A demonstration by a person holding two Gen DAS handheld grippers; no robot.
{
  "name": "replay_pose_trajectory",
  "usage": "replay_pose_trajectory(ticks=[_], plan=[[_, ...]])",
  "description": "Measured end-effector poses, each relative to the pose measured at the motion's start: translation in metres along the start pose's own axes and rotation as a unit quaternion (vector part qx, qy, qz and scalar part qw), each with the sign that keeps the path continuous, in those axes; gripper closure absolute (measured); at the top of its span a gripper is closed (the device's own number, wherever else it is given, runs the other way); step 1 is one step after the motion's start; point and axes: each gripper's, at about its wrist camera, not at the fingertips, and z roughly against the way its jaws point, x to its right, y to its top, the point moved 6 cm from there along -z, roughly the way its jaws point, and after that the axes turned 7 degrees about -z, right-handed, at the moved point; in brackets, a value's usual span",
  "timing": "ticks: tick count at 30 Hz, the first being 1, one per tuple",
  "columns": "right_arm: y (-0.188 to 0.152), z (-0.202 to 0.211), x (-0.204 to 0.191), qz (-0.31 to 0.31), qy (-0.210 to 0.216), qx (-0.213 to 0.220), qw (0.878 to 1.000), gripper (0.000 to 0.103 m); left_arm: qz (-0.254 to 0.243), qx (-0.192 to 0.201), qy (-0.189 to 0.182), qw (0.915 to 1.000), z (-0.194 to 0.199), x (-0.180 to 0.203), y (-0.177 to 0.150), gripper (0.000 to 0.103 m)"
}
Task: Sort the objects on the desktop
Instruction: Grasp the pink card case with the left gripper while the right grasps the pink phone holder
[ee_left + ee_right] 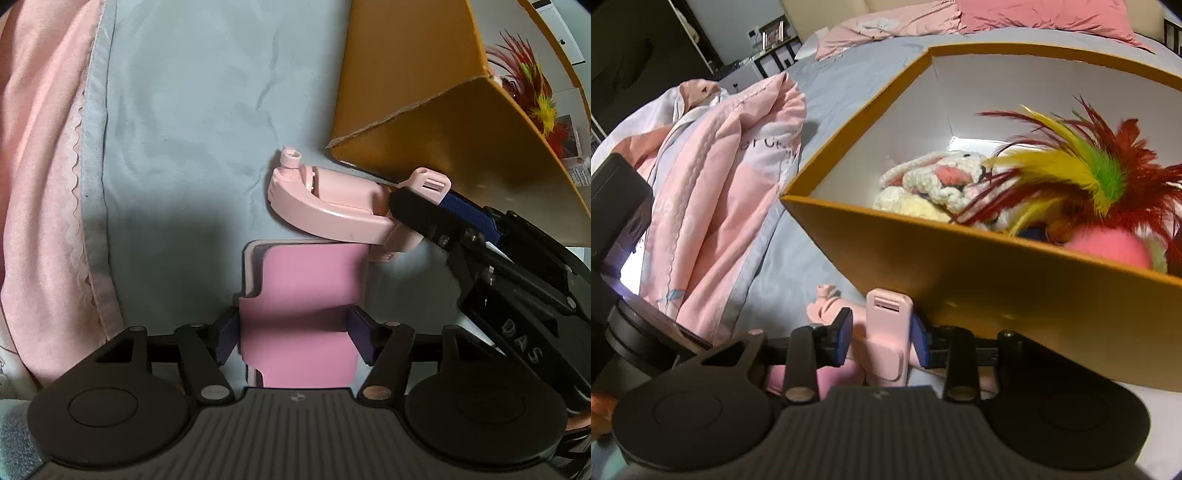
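A flat pink phone case [306,280] lies on the grey-blue sheet [192,110]. My left gripper [295,334] points down over it, open, with a pad close to each long edge of the case. Just beyond it lies a pink plastic holder [332,206] with a curved arm and a small knob. My right gripper [432,206] comes in from the right and is shut on the holder's tab end. In the right wrist view the holder's tab [888,325] stands between the right gripper's [881,341] blue pads, right against the orange box [997,280].
The orange cardboard box [406,85] holds a crochet bunny [938,181], a feather toy [1100,173] and a pink ball [1108,247]. A bunched pink quilt [720,206] lies to the left, also along the left edge [44,184]. Dark furniture stands far left.
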Motion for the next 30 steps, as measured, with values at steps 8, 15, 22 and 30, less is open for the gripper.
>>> replay_pose_trajectory(ticks=[8,15,22,30], plan=[[-0.014,0.025,0.007,0.024,0.001,0.0,1.0,0.077,-0.025,0.004,0.012,0.9996,0.009,-0.001,-0.012,0.031],[-0.028,0.058,0.047,-0.026,-0.037,-0.064,0.997,0.092,-0.087,0.009,0.012,0.9961,0.009,0.021,-0.022,0.031],[-0.035,0.078,0.057,0.044,-0.051,-0.068,0.995,0.087,-0.133,0.01,0.045,0.99,0.003,0.036,-0.033,0.018],[-0.016,0.053,0.043,0.085,0.007,-0.07,0.994,0.075,-0.12,0.043,0.043,0.991,0.029,0.022,-0.048,0.044]])
